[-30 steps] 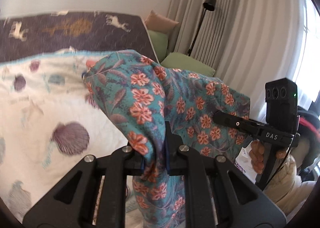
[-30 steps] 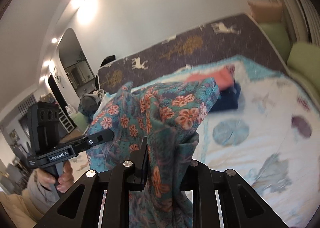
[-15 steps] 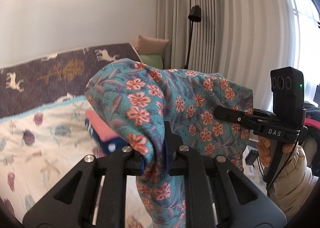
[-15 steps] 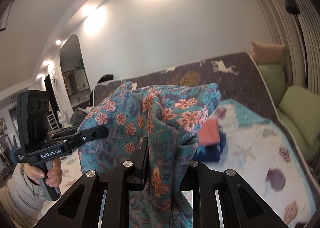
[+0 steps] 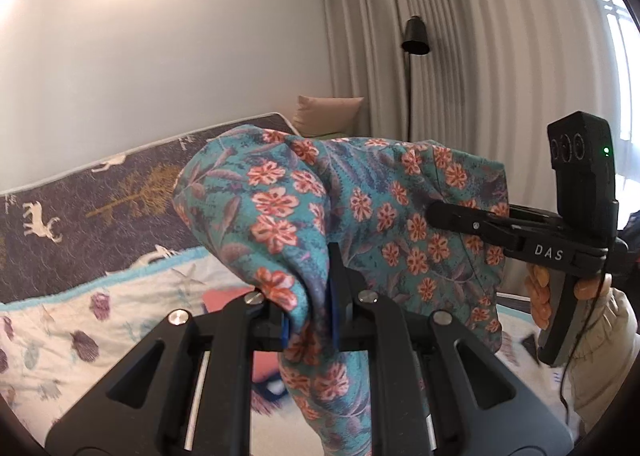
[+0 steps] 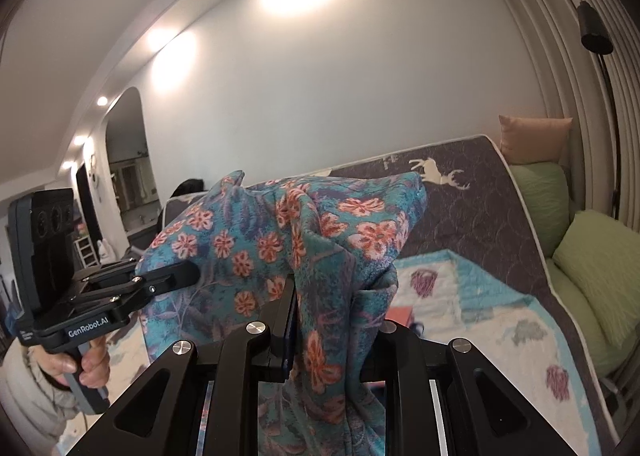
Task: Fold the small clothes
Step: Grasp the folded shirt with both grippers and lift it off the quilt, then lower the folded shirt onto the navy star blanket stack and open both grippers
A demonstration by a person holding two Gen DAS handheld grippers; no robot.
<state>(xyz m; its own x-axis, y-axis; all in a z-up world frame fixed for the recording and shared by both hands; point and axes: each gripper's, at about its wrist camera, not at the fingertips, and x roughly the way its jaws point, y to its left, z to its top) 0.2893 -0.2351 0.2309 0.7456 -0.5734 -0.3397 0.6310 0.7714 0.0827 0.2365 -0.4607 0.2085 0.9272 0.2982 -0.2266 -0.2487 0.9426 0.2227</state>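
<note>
A teal garment with orange flowers (image 5: 360, 216) hangs stretched in the air between my two grippers, well above the bed. My left gripper (image 5: 310, 316) is shut on one top corner of it. My right gripper (image 6: 320, 320) is shut on the other top corner; the garment also shows in the right wrist view (image 6: 280, 240). Each gripper shows in the other's view, the right one at the cloth's right edge (image 5: 448, 214), the left one at its left edge (image 6: 176, 276). The cloth hides the bed straight ahead.
A bed with a white shell-print blanket (image 5: 80, 320) and a dark deer-print cover (image 6: 472, 216) lies below. A folded coral and navy stack (image 6: 402, 314) lies on it. Green cushions (image 6: 592, 268), a floor lamp (image 5: 414, 36) and curtains (image 5: 480, 56) stand at the right.
Both grippers have lifted the garment higher and tilted upward, so more wall and curtain show. Both stay shut on the cloth.
</note>
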